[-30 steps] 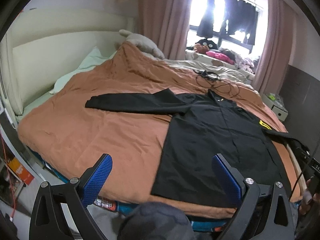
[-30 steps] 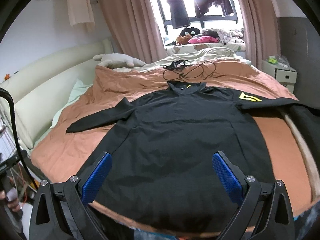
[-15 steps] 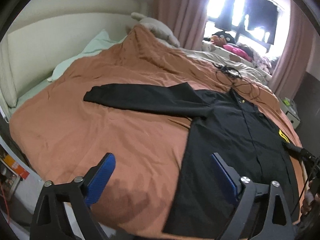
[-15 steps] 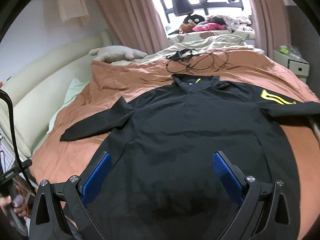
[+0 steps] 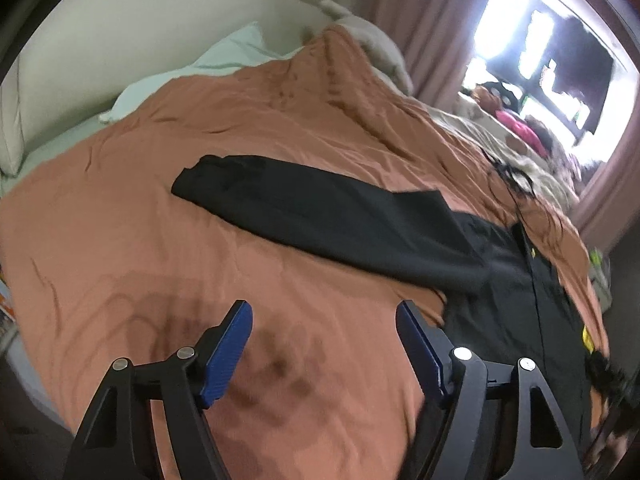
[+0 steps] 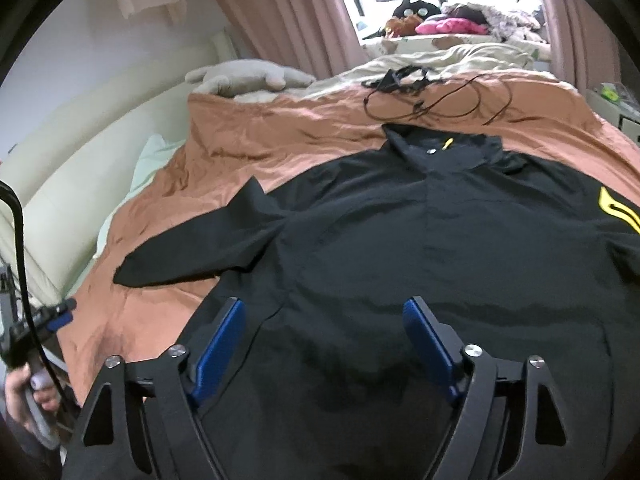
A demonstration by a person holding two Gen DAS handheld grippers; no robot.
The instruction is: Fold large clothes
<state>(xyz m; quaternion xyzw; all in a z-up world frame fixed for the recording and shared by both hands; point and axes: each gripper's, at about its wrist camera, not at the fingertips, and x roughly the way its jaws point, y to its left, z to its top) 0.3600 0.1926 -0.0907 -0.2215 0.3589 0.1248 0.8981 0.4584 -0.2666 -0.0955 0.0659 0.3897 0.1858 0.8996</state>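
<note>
The left gripper [image 5: 324,320] hangs over bare orange duvet [image 5: 120,240], its blue pads well apart with nothing between them; the jaws have just been closing from their widest. Ahead of it and to its right lies the black jacket [image 5: 520,292], and the jacket's left sleeve [image 5: 320,208] stretches straight out across the gripper's front, cuff farthest to its left. That spread suggests the garment was laid flat so each sleeve can be picked up and folded in.

The right gripper [image 6: 322,320] is poised above the jacket's lower body [image 6: 400,260], jaws likewise parted and empty, having just been narrowing. Beyond its tips the collar [image 6: 440,148] points away toward a tangle of black cable [image 6: 432,100] and a grey plush toy [image 6: 248,76]; a yellow emblem [image 6: 616,212] shows far to its right. At its lower left, the person's hand [image 6: 24,392] grips the other tool's handle.

Folding looks not yet begun; both grippers seem set to take hold of fabric.
</note>
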